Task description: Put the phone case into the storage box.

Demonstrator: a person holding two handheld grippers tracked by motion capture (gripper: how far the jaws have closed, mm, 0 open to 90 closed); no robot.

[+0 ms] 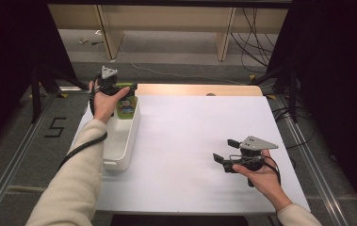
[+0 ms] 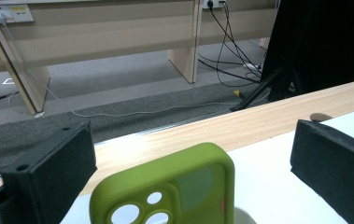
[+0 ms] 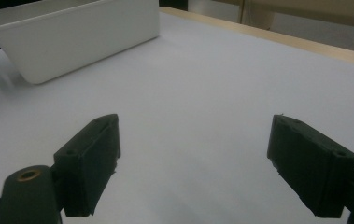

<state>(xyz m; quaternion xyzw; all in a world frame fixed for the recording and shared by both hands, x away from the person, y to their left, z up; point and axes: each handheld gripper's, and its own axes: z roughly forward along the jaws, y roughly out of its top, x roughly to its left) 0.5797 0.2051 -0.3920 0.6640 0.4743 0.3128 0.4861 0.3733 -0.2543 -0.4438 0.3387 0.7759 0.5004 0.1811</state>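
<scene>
Your left fingers stand apart around the green plastic phone case; unclamped, it could topple in the white plastic bin. Right fingers apart, empty.

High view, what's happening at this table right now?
A person holds a gripper in each hand at a white-covered table. The left gripper is at the far end of a white bin, its fingers spread wide on either side of a green phone case that stands there; they are not closed on it. The right gripper is open with nothing between its fingers, above the bare white surface near the table's right side.
</scene>
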